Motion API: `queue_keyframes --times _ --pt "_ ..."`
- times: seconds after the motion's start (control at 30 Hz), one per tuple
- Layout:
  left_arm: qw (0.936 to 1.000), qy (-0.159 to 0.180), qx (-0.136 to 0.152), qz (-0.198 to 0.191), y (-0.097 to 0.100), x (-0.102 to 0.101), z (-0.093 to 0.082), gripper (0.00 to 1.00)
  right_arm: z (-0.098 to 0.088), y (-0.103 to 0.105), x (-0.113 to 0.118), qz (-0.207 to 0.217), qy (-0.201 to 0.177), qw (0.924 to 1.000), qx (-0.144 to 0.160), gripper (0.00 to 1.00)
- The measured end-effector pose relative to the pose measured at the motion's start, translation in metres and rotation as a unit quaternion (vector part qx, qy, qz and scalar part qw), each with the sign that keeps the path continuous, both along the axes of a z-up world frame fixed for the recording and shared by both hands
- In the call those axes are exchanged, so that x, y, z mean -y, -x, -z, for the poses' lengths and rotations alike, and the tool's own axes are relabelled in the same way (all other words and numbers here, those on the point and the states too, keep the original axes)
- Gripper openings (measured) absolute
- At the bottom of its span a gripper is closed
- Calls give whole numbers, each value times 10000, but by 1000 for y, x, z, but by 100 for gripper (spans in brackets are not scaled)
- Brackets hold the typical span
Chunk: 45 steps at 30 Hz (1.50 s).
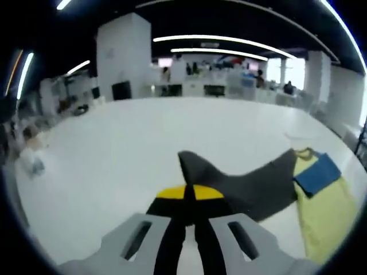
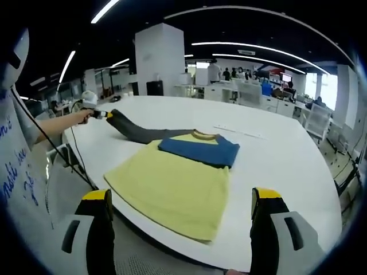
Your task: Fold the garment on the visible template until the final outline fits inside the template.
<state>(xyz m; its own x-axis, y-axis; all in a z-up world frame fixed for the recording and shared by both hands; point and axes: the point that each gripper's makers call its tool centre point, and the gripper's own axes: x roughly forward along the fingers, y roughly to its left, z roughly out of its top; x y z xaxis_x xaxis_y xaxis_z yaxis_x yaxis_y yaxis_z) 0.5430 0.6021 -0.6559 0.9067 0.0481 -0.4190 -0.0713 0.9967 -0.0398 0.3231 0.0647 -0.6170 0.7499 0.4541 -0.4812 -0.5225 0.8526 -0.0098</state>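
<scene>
A wide white table (image 2: pixel 287 154) filled the foreground. At twelve o'clock stood a white square pillar (image 2: pixel 159 54), with desks and chairs (image 2: pixel 252 91) toward one o'clock. Long ceiling light strips (image 2: pixel 252 47) curved across a dark ceiling, and bright windows (image 2: pixel 321 86) glowed at two o'clock.

My left gripper (image 1: pixel 189 197) pinches the garment (image 1: pixel 321 195) by its dark grey sleeve (image 1: pixel 241 183), lifted off the white table (image 1: pixel 114 149).
</scene>
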Motion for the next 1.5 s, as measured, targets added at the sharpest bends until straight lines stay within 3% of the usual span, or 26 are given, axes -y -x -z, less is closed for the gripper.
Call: queue_keyframes --times 0.33,0.73,0.8,1.5 --pt "9984 249 293 421 -19 52 -32 0 -3 -1 3 -56 -33 9999 89 100" --pt "9928 253 522 1052 -42 118 -68 0 -3 9 11 -113 68 9997 181 100" --pt "9913 391 546 1130 -45 130 -71 0 -3 11 13 -120 77 9997 186 100" --pt "9798 466 766 1790 -76 239 -101 0 -5 18 23 -210 76 9996 169 100"
